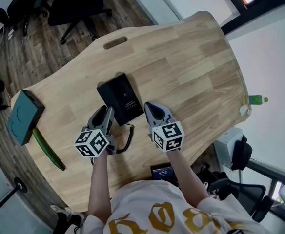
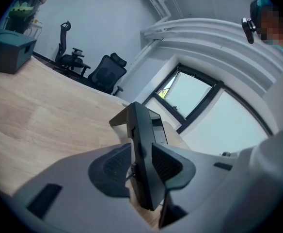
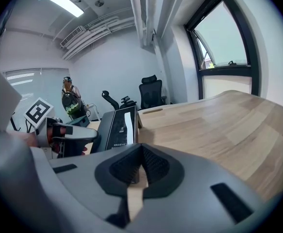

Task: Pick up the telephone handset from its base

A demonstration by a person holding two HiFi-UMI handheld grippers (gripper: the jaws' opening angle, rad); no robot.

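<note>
The handset (image 2: 142,130) lies along the left edge of the base (image 1: 123,97), near the middle of the counter (image 1: 181,57), and runs lengthwise between the jaws of the left gripper (image 1: 105,115); in the left gripper view those jaws stand partly apart with the handset filling the gap and both pads against its sides, so I read this as a grip taken, not a mere straddle; the reach and the grasp thus look done; the lift does not, since in the head view the handset sits close against the base and nothing shows it raised clear, though the gripper hides most of it there and I cannot tell whether it is off its cradle at all; what is left, as I judge it, is to raise the handset up and away from the base; the coiled cord (image 1: 129,141) loops on the counter just in front of the base, between the two grippers, and looks slack enough to follow; the right gripper (image 1: 151,109) hangs over the counter just beside the base's near right corner, its jaws closed together on nothing, taking no part in the grasp; farther off, a teal box (image 1: 24,117) and a long green thing (image 1: 47,149) lie at the counter's left end, well apart from the base; chairs (image 1: 69,4) stand beyond.
</note>
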